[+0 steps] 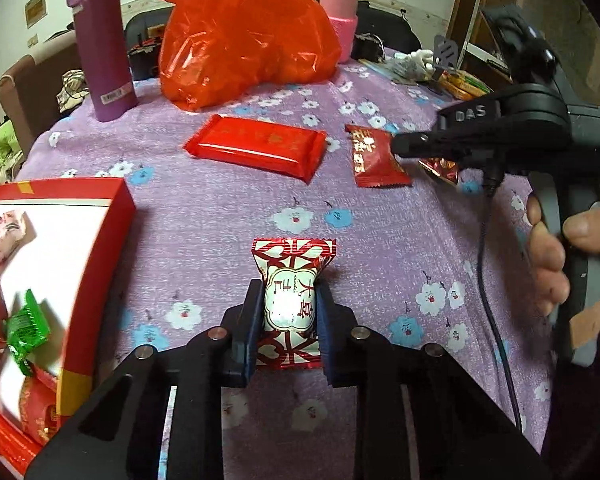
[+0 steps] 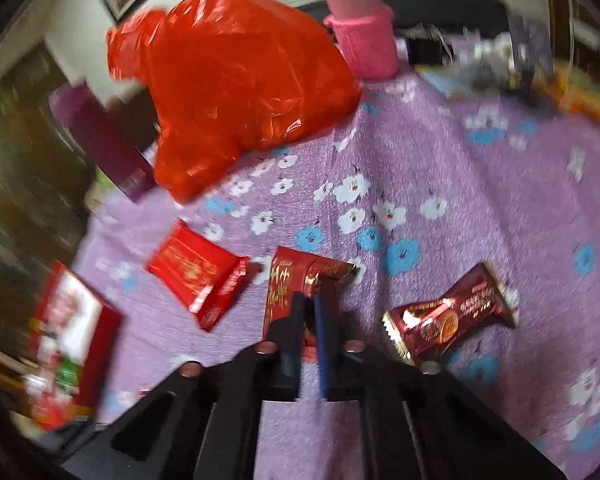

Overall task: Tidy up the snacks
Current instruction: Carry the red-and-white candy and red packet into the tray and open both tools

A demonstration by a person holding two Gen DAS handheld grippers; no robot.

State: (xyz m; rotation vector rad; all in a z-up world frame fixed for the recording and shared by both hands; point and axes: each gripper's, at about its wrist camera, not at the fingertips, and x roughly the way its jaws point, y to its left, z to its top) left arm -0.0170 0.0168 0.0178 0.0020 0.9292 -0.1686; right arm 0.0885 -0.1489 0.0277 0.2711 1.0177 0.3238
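My left gripper (image 1: 287, 292) is shut on a white-and-red wrapped candy (image 1: 290, 300), held just above the purple flowered cloth. The red box (image 1: 96, 240) with several candies inside lies to its left. My right gripper (image 2: 309, 300) is shut on the edge of a dark red snack packet (image 2: 288, 284); in the left wrist view that gripper (image 1: 404, 146) sits at the packet's (image 1: 372, 158) right edge. A flat bright red packet (image 1: 256, 146) lies mid-table, also seen in the right wrist view (image 2: 196, 276). A brown foil candy (image 2: 448, 320) lies right of the right gripper.
A red plastic bag (image 1: 240, 32) stands at the back, with a purple flask (image 1: 100, 44) to its left and a pink bottle (image 1: 340, 16) to its right. Clutter (image 1: 456, 80) lies at the far right table edge.
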